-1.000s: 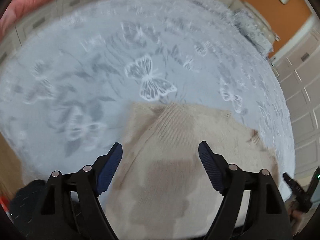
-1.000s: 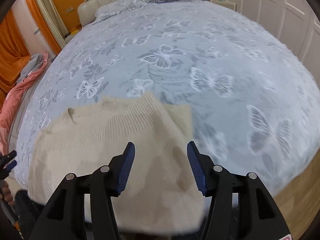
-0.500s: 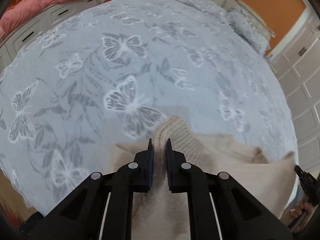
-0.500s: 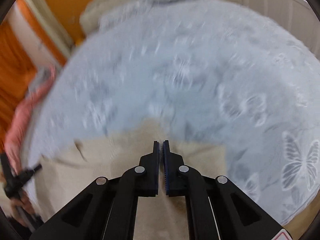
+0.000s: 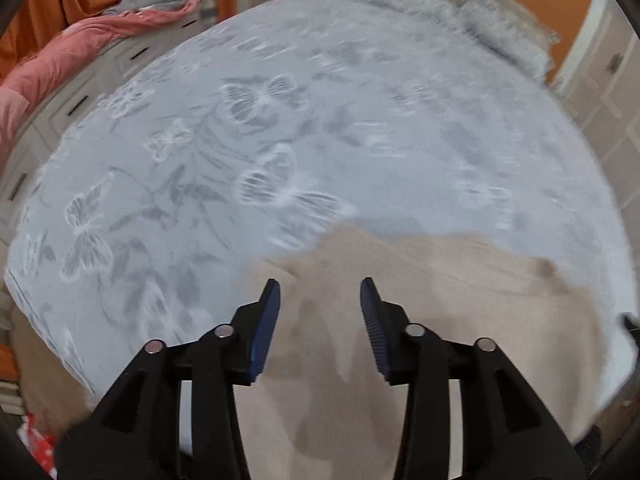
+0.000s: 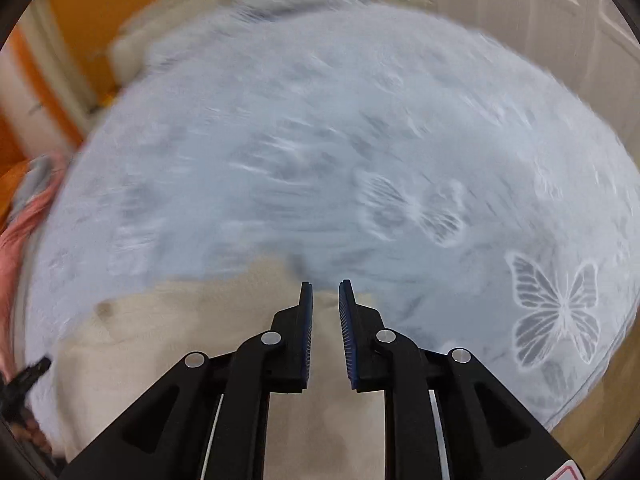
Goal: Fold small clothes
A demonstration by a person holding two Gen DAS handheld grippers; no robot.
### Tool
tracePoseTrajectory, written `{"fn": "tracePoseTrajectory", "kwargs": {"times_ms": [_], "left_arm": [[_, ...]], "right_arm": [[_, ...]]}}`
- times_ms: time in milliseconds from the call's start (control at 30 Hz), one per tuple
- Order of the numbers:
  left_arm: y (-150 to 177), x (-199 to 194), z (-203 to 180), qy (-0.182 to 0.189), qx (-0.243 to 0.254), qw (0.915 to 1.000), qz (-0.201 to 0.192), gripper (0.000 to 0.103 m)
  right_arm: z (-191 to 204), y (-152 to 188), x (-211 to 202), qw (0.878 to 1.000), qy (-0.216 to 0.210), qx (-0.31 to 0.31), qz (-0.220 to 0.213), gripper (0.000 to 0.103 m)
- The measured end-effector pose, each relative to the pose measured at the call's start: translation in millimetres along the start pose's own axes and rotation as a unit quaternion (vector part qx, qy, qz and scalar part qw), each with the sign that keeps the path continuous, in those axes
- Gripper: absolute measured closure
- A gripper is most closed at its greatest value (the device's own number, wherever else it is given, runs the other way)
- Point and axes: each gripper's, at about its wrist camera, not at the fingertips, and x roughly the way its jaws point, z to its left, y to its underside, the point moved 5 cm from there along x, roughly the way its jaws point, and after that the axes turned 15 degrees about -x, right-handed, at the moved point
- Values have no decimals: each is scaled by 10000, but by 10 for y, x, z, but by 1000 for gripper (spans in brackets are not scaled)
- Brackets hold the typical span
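Observation:
A beige knit garment (image 5: 460, 312) lies flat near the front edge of a bed with a grey butterfly-print cover (image 5: 320, 120). My left gripper (image 5: 320, 296) is open and empty above the garment's left part. In the right wrist view the garment (image 6: 180, 340) lies at the lower left. My right gripper (image 6: 325, 296) hovers over its right edge with the jaws a little apart and nothing between them. Both views are blurred by motion.
Pillows (image 5: 480, 20) and a headboard stand at the far end of the bed. A pink blanket (image 5: 60, 60) lies on drawers to the left. White cabinet doors (image 6: 540, 8) line the right side. The other gripper shows at the left edge (image 6: 24, 376).
Half a second ago both grippers were shut on the garment's folded edge. Now both have opened and let it go, and the garment lies flatter on the bed.

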Motion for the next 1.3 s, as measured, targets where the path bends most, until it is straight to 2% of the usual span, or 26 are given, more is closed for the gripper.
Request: {"fn": "tracePoseTrajectory", "kwargs": {"times_ms": [33, 100, 167, 233, 267, 333, 433, 467, 500, 533, 600, 633, 700, 733, 800, 900, 967, 1067, 1133, 1233, 1300], "left_arm": [[157, -74, -106, 172, 45, 9998, 101, 55], [590, -100, -356, 366, 283, 9979, 464, 54], [948, -11, -471, 224, 598, 9952, 735, 54], [1139, 91, -440, -50, 704, 9939, 845, 54], [1183, 110, -347, -161, 687, 9940, 836, 54], [1167, 75, -146, -179, 655, 9946, 787, 52], [1060, 37, 248, -547, 515, 9946, 719, 49], [1047, 22, 358, -585, 417, 9948, 724, 50], [1025, 3, 485, -503, 230, 9957, 748, 51], [1028, -2, 534, -406, 96, 9962, 764, 51], [1039, -38, 557, -359, -5, 9966, 743, 51], [1047, -51, 540, -407, 23, 9966, 720, 51], [1052, -152, 484, -446, -12, 9971, 615, 50], [1056, -228, 466, -391, -104, 9977, 538, 47], [1019, -377, 502, -196, -381, 9983, 387, 41], [877, -433, 690, -247, -710, 9969, 234, 40], [799, -381, 843, -407, -910, 9945, 309, 40], [687, -289, 1048, -265, -1332, 9896, 478, 39], [632, -165, 1134, -230, -1515, 9863, 609, 33], [631, 131, 1210, -124, -1783, 9792, 956, 30], [655, 274, 1199, -169, -1830, 9774, 1043, 21]], "right_arm": [[256, 81, -11, 9993, -282, -218, 60, 86], [976, 384, 81, 9904, -1082, -728, 468, 86], [1527, 686, 228, 9768, -1690, -1002, 849, 87], [1838, 949, 338, 9692, -1796, -1259, 1122, 94], [1851, 1050, 368, 9700, -1700, -1287, 1165, 96], [1613, 1122, 366, 9755, -1538, -1051, 1168, 102], [793, 1123, 270, 9858, -1165, -189, 1197, 103], [490, 1161, 221, 9886, -838, 14, 1248, 103], [188, 1220, 160, 9905, -255, 68, 1348, 103], [15, 1261, 136, 9903, -64, 180, 1376, 103], [-329, 1354, 48, 9846, -245, 997, 1415, 103], [-341, 1359, 12, 9842, -219, 1059, 1405, 103], [-269, 1303, -91, 9884, 119, 809, 1276, 102], [-105, 1237, -169, 9914, 147, 582, 1161, 89], [132, 1142, -215, 9941, -174, 357, 1009, 90], [801, 1005, -248, 9929, -694, -323, 909, 90], [1081, 991, -148, 9898, -869, -573, 970, 90], [1356, 938, 79, 9849, -1067, -739, 1142, 90], [1460, 916, 202, 9827, -1059, -854, 1256, 90], [1529, 971, 569, 9740, -1015, -957, 1782, 91], [1523, 1004, 676, 9747, -1046, -905, 1754, 93]]}}
